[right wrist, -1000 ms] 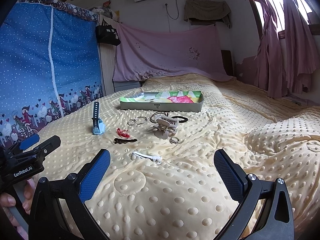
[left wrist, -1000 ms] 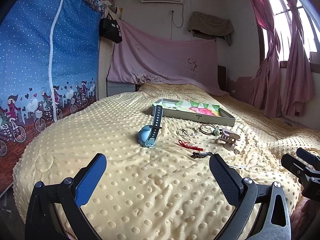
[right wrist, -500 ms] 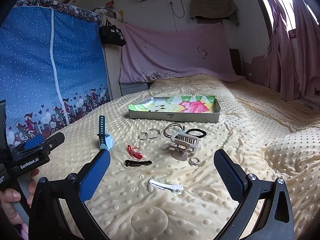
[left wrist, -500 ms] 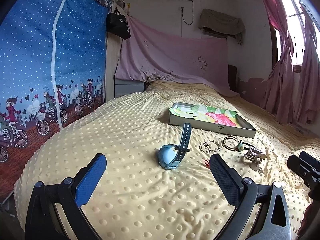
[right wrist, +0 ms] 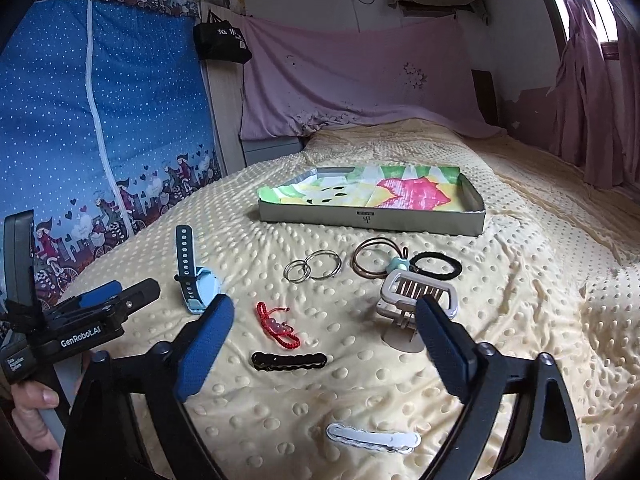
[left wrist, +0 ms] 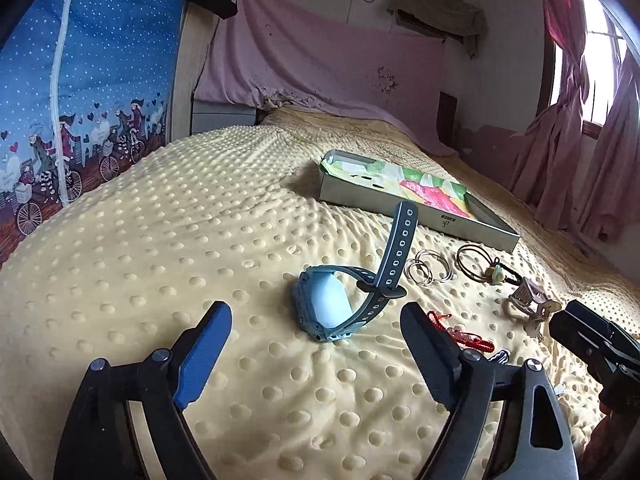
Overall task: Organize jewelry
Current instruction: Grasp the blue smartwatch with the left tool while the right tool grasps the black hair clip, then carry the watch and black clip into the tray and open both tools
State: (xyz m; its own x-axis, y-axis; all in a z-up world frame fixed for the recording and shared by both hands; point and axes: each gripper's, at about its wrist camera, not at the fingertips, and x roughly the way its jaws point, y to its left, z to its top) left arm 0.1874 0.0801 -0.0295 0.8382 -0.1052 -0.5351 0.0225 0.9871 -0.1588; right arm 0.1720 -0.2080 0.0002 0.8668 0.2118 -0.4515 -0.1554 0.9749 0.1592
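A light blue watch (left wrist: 332,304) with a grey strap lies on the yellow bedspread just ahead of my open, empty left gripper (left wrist: 316,340); it also shows in the right wrist view (right wrist: 200,284). My right gripper (right wrist: 324,328) is open and empty above a red cord bracelet (right wrist: 278,326), a black hair clip (right wrist: 288,360) and a beige claw clip (right wrist: 416,300). A white hair clip (right wrist: 374,438) lies nearest. Silver rings (right wrist: 314,266), a brown hair tie with a green charm (right wrist: 378,260) and a black hair tie (right wrist: 436,266) lie before the grey tray (right wrist: 372,220).
The tray (left wrist: 416,204) is lined with colourful paper. A blue fabric wardrobe (right wrist: 100,140) stands at the left. A pink sheet covers the headboard (right wrist: 360,92). Pink curtains (left wrist: 580,140) hang at the right. The left gripper (right wrist: 100,312) shows in the right wrist view.
Both grippers have moved forward and down toward the bedspread. The watch now lies close in front of the left gripper, and the clips and bracelet lie between the right gripper's fingers.
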